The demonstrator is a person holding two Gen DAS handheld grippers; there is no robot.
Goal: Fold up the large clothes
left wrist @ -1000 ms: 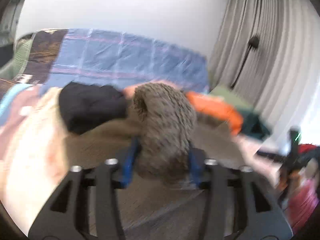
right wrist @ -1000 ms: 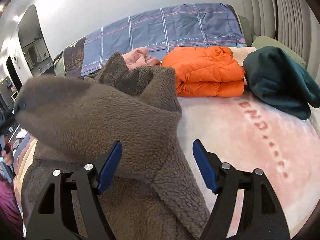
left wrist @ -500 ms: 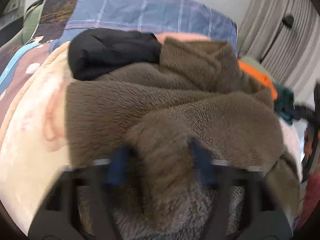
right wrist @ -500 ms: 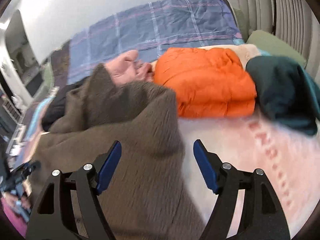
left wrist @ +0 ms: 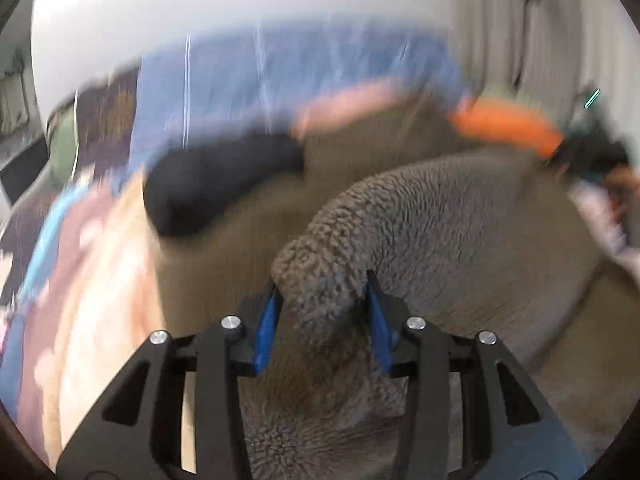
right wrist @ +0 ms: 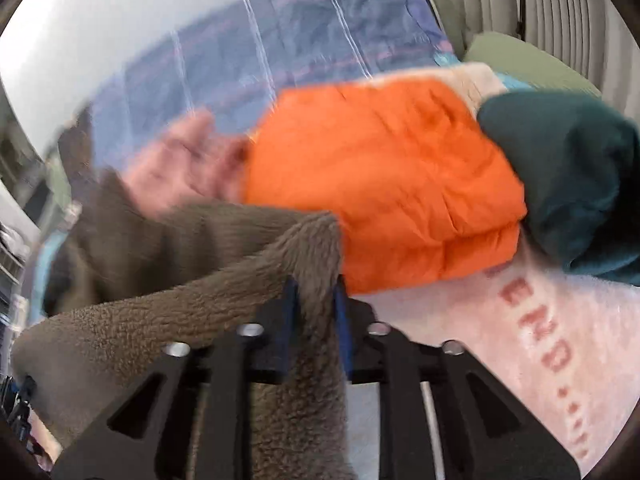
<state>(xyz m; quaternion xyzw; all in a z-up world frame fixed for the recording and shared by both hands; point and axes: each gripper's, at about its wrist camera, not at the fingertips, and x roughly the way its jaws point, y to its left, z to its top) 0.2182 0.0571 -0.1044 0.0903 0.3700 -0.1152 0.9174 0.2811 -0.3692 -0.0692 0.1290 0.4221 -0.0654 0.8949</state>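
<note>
1. I see my left gripper (left wrist: 320,312) with a thick fold of the brown fleece coat (left wrist: 440,232) between its blue pads (left wrist: 266,320).
2. Its jaws are opening a bit, about half way, and the pads look like they touch the fold on both sides.
3. My right gripper (right wrist: 316,300) has a thin edge of the same brown fleece coat (right wrist: 168,320) between its blue pads (right wrist: 290,304).
4. Its jaws are closing and the gap is small. The pads press on the fuzzy cloth.
5. The coat lies on the bed, on a pale pink blanket (right wrist: 500,352) with red letters on it. From the right camera, most of the coat fills the left side of the bed, and a strip of it hangs down between the gripper's black arms.
6. A folded orange jacket (right wrist: 384,184) sits near the far edge of the bed, just past the coat's corner.
7. A dark green garment (right wrist: 580,184) lies right beside the orange jacket, touching it, toward the right edge of the bed.
8. A pink cloth (right wrist: 184,160) peeks out behind the coat, to the left of the orange jacket.
9. From the left camera, a black garment (left wrist: 208,184) lies at the coat's far left side. That picture is blurry.
10. A blue checked cover (right wrist: 280,52) runs along the far edge of the bed, by the wall.
</note>
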